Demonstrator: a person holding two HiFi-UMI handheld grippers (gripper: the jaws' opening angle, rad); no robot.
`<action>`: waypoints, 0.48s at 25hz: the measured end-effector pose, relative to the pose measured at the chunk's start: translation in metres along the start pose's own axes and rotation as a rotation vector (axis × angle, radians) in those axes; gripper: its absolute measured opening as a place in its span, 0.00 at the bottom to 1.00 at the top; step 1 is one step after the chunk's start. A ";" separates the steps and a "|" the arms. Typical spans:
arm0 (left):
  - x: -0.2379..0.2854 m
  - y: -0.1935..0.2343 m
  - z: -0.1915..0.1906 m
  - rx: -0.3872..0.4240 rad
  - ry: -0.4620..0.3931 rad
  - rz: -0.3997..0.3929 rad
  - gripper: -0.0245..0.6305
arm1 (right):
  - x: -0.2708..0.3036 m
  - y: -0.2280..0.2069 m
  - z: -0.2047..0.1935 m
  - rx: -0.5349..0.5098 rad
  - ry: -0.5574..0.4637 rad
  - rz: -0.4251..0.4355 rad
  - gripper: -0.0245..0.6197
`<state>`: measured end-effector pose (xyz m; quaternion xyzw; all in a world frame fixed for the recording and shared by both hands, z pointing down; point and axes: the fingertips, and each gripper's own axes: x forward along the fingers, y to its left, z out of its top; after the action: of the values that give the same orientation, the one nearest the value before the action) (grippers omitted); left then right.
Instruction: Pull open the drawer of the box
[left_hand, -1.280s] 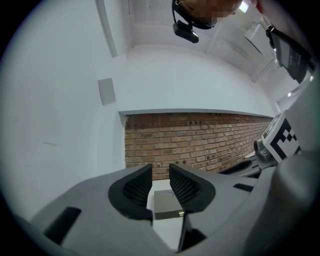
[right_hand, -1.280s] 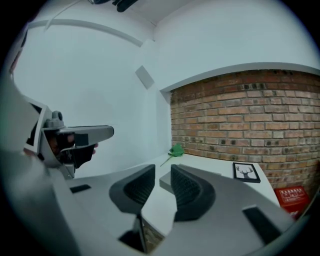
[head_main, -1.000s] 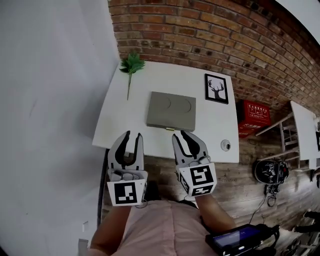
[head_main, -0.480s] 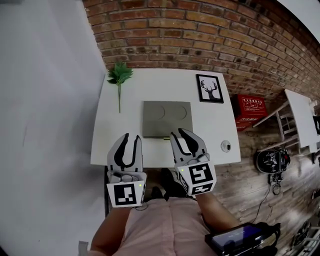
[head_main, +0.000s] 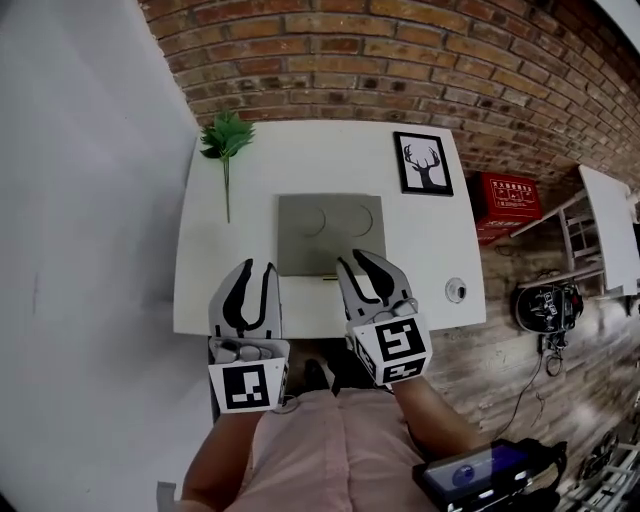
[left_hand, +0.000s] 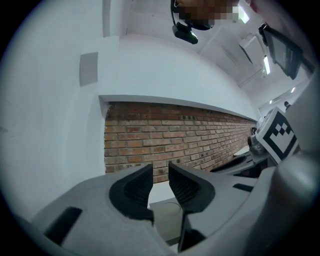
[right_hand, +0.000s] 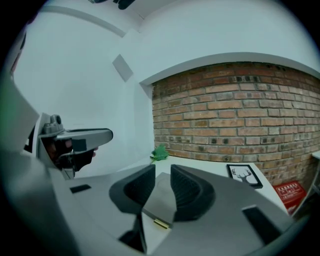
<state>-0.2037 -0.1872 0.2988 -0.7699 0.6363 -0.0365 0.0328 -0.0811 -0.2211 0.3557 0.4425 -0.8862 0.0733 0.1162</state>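
A flat grey box with two round recesses in its lid (head_main: 330, 232) lies in the middle of a white table (head_main: 425, 285) set against a red brick wall (head_main: 400, 60). A small brass drawer handle (head_main: 331, 279) sits at the near edge of the box, and the drawer is closed. The left gripper (head_main: 258, 268) hovers over the table's near edge, just left of the box, its jaws apart with nothing between them. The right gripper (head_main: 352, 260) points at the box's near edge just beside the handle, its jaws also apart and gripping nothing. A green plant sprig (head_main: 225, 140) lies at the far left of the table and a black-framed deer picture (head_main: 421, 163) at the far right.
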 end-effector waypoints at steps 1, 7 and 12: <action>0.001 -0.002 -0.004 -0.001 0.012 -0.001 0.20 | 0.001 -0.001 -0.005 0.009 0.011 0.005 0.20; 0.005 -0.006 -0.027 0.012 0.055 0.006 0.20 | 0.009 -0.006 -0.040 0.099 0.082 0.039 0.19; 0.009 -0.010 -0.047 0.021 0.106 0.005 0.20 | 0.013 -0.005 -0.076 0.170 0.152 0.067 0.19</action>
<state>-0.1968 -0.1941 0.3462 -0.7650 0.6385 -0.0841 0.0073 -0.0736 -0.2165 0.4322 0.4139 -0.8797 0.1857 0.1427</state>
